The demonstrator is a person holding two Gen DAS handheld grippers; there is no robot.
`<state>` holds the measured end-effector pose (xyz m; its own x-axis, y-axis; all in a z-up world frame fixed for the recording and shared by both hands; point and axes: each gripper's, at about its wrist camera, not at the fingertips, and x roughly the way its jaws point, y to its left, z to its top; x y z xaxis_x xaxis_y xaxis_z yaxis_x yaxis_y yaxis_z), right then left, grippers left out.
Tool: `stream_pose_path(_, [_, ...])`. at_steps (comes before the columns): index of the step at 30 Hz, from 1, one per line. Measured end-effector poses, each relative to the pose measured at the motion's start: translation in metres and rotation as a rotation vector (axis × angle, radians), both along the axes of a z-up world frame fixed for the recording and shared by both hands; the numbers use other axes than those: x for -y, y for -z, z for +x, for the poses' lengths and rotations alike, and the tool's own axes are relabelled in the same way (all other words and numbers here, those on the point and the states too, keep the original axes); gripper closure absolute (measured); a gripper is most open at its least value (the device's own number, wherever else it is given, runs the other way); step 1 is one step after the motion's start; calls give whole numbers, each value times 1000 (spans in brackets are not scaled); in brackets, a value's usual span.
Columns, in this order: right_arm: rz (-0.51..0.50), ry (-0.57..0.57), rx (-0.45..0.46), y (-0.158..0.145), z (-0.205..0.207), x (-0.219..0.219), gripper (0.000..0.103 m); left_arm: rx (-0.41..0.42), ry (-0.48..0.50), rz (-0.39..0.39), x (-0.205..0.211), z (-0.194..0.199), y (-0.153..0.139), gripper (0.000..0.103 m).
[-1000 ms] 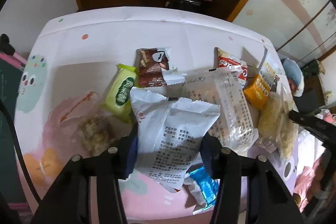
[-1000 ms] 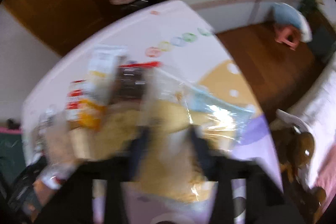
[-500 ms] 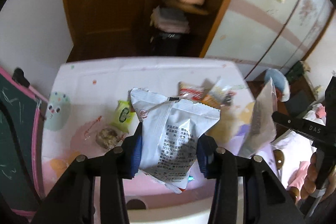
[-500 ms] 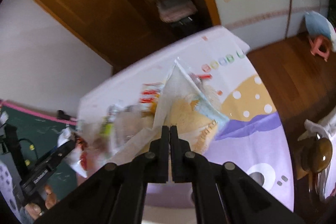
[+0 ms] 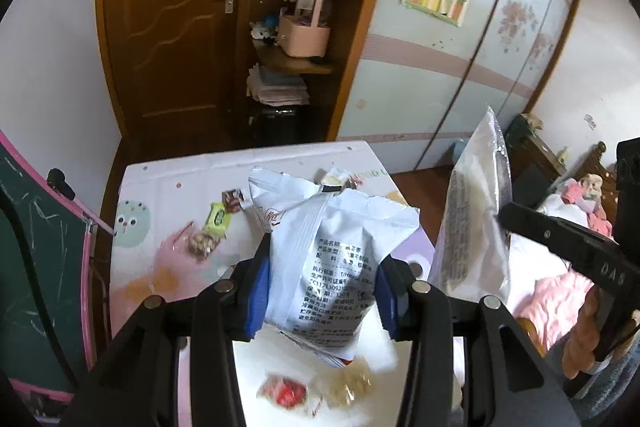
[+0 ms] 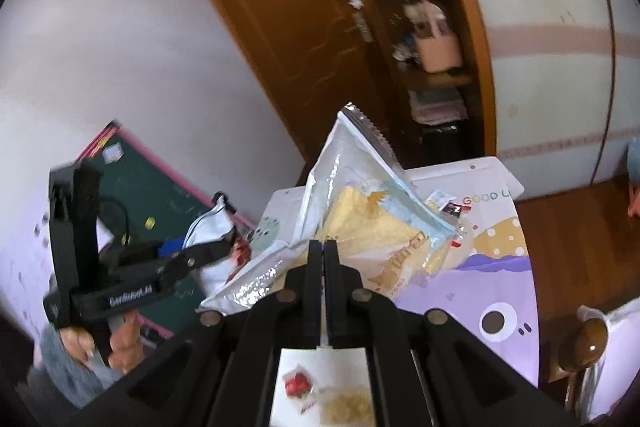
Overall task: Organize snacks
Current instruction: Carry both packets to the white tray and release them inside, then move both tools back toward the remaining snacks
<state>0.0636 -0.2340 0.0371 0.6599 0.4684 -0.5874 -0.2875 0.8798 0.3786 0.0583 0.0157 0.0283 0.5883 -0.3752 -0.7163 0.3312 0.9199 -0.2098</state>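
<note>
My left gripper [image 5: 324, 291] is shut on a white puffy snack bag [image 5: 332, 255] with printed text and holds it high above the table [image 5: 168, 267]. My right gripper [image 6: 324, 255] is shut on the edge of a clear bag of yellow cakes [image 6: 372, 223], also lifted; that bag shows at the right of the left wrist view [image 5: 472, 227]. Below both grippers a white surface holds a red packet [image 5: 286, 393] and a pale snack [image 5: 352, 385], also seen in the right wrist view [image 6: 298, 385].
On the patterned table lie a green packet [image 5: 218, 223], a brown packet [image 5: 232, 195], a clear nut pack [image 5: 200, 245] and more packets at the far edge [image 5: 334, 179]. A green chalkboard [image 5: 36, 267] stands left. A door and shelves stand behind.
Both grippers have risen far above the table with their bags and pulled back toward me. The white surface with two snacks has come into view underneath.
</note>
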Motion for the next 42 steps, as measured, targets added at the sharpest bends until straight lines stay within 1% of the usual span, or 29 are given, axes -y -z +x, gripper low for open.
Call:
stream_pose_path(3, [-38, -32, 6, 5, -25, -14, 102, -24, 12, -25, -6, -25, 3, 59])
stream_pose_path(5, [-68, -41, -3, 13, -39, -21, 102, -51, 9, -33, -12, -42, 14, 59])
stream_pose_path(6, [-95, -48, -23, 22, -45, -26, 102, -64, 8, -31, -14, -46, 21, 58])
stream_pose_path(8, [-153, -57, -53, 36, -51, -35, 96, -90, 10, -18, -15, -60, 39, 56])
stream_pose_path(10, [-253, -45, -46, 51, -62, -46, 95, -91, -1, 9, -16, -71, 56, 51])
stream_pose_path(11, [-289, -32, -36, 55, -66, -50, 88, -83, -8, 22, -16, -77, 63, 39])
stream_pose_path(12, [-312, -20, -27, 60, -71, -53, 82, -66, -21, 31, -16, -84, 69, 25])
stream_pose_path(14, [-293, -7, -20, 70, -80, -54, 52, -19, -60, 30, -18, -101, 80, 15])
stream_pose_path(16, [-266, -1, -24, 78, -83, -51, 44, -3, -83, 41, -17, -110, 89, 15])
stream_pose_path(18, [-266, 11, -53, 87, -81, -48, 44, -4, -96, 55, -17, -113, 96, 15])
stream_pose_path(23, [-237, 49, -128, 103, -79, -36, 44, 5, -118, 125, -17, -120, 111, 15])
stream_pose_path(25, [-217, 55, -166, 111, -78, -32, 44, -8, -120, 132, -16, -120, 117, 15])
stream_pose_path(28, [-201, 45, -212, 121, -77, -32, 44, -51, -115, 118, -15, -115, 126, 14])
stream_pose_path(32, [-214, 36, -232, 128, -77, -35, 44, -78, -116, 115, -16, -113, 134, 15])
stream_pose_path(38, [-229, 17, -237, 130, -76, -42, 44, -84, -123, 116, -15, -113, 137, 14])
stream_pose_path(42, [-241, 10, -259, 136, -72, -46, 44, -94, -125, 118, -14, -110, 140, 14])
